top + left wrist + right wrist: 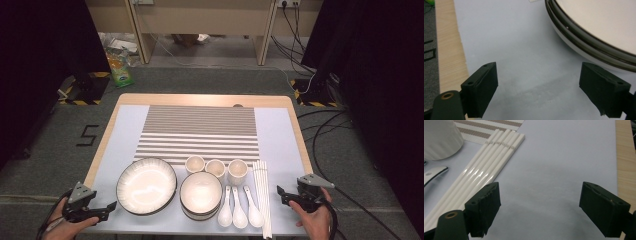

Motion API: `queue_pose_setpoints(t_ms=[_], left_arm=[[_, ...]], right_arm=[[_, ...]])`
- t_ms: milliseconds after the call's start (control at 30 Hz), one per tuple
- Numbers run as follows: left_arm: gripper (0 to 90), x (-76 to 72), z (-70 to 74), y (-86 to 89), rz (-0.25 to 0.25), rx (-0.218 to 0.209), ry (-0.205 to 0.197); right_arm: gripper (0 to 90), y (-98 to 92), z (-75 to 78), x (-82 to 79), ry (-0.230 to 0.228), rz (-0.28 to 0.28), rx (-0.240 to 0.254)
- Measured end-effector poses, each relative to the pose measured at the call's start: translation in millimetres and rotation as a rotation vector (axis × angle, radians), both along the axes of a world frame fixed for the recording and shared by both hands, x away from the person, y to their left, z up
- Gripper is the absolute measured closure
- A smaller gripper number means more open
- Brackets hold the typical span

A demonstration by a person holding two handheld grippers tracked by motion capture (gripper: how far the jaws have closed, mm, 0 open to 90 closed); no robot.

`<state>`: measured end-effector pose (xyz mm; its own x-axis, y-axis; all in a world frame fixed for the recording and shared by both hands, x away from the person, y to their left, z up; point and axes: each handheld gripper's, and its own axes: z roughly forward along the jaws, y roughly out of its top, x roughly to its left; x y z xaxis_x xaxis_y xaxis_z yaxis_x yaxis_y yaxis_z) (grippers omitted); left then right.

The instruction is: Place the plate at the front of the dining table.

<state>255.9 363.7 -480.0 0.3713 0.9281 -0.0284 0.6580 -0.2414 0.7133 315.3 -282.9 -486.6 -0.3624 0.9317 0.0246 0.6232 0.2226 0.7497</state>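
1. Both grippers sit at the near edge from my high view: left gripper [102, 210] released beside the large plate [146, 185], right gripper [283, 195] released just right of the chopsticks [262, 192]. Between them I see a stack of bowls [201, 194], three cups [216, 169] and three spoons [239, 207] on the pale mat [125, 132].
2. Left gripper view: my jaws stand wide apart over bare mat [519, 50], nothing between them; the plate's dark rim [584, 42] lies ahead to the right, close to the right jaw.
3. Right gripper view: jaws spread wide, gripping nothing; the chopsticks [481, 170] lie by the left jaw, a cup [441, 137] beyond them.
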Motion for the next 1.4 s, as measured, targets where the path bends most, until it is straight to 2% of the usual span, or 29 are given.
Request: queue_pose_setpoints(t_ms=[133, 267, 400, 800, 900, 1000, 1100, 1300, 1400], left_arm=[[14.8, -8.4, 11.2, 2.3, -0.010, -0.024, -0.019], [14.8, -10.6, 15.0, 1.4, -0.022, -0.046, -0.022], [14.8, -12.7, 18.9, -6.1, -0.047, -0.031, -0.022], [14.8, -14.9, 26.9, -29.8, -0.123, -0.021, -0.051], [14.9, -13.5, 24.3, -35.7, -0.149, -0.021, -0.040], [14.4, -12.0, 21.8, -38.8, -0.159, -0.018, -0.029], [14.7, -12.2, 23.1, -39.7, -0.150, -0.021, -0.041], [13.8, -11.6, 22.6, -41.4, -0.156, -0.029, -0.039], [9.8, -10.9, 22.9, -42.2, -0.148, -0.010, -0.042]], right_arm=[[17.4, 1.0, -2.4, 0.4, 0.014, 0.001, 0.003], [17.4, 1.3, -2.9, 0.7, 0.011, 0.011, 0.002], [17.9, 3.0, -3.4, 1.0, 0.008, 0.031, 0.004], [18.5, 4.2, -5.3, -0.1, 0.018, 0.035, 0.003], [18.5, 4.3, -6.6, 0.5, 0.019, 0.036, 0.000], [18.6, 5.2, -6.7, 0.5, 0.022, 0.036, -0.004], [19.3, 6.4, -6.5, 0.5, 0.022, 0.047, -0.001], [19.4, 7.2, -6.5, 1.4, 0.023, 0.051, -0.002], [19.5, 6.7, -6.3, 1.1, 0.023, 0.051, -0.003]])
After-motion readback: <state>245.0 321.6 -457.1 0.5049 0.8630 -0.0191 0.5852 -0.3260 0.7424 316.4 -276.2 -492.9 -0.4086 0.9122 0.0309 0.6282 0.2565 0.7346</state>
